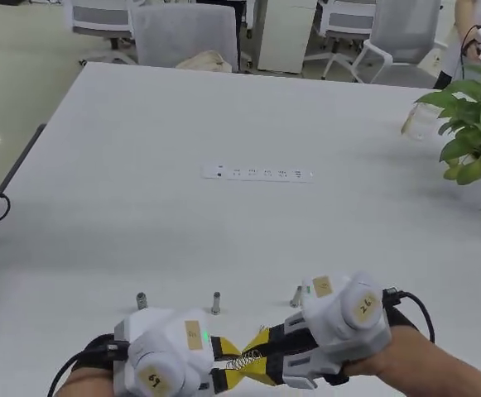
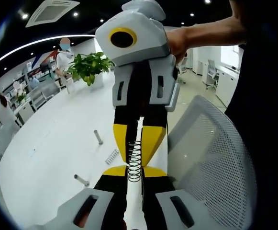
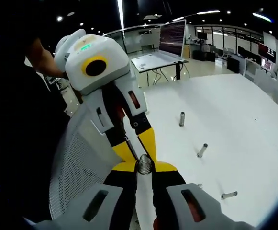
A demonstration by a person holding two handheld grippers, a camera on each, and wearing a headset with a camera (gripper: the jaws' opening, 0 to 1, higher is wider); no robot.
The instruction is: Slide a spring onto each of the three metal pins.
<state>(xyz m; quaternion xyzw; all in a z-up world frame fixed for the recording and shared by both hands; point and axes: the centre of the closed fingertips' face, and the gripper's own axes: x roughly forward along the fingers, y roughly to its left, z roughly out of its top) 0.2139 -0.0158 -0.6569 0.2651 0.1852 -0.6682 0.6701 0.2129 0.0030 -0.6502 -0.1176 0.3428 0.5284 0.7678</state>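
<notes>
A small steel spring (image 1: 244, 360) hangs in the air between my two grippers, which face each other tip to tip near the table's front edge. My left gripper (image 1: 226, 365) is shut on one end of the spring (image 2: 135, 160), and my right gripper (image 1: 265, 357) is shut on the other end (image 3: 144, 165). Three short metal pins stand bare in a row just beyond them: left pin (image 1: 141, 300), middle pin (image 1: 216, 303), right pin (image 1: 296, 296). A second spring (image 2: 111, 156) lies loose on the table near the pins.
A white power strip (image 1: 257, 174) lies mid-table. A potted plant (image 1: 472, 124) stands at the right edge. Office chairs (image 1: 186, 33) line the far side. A grey mesh chair (image 2: 210, 158) sits below the grippers at the near edge.
</notes>
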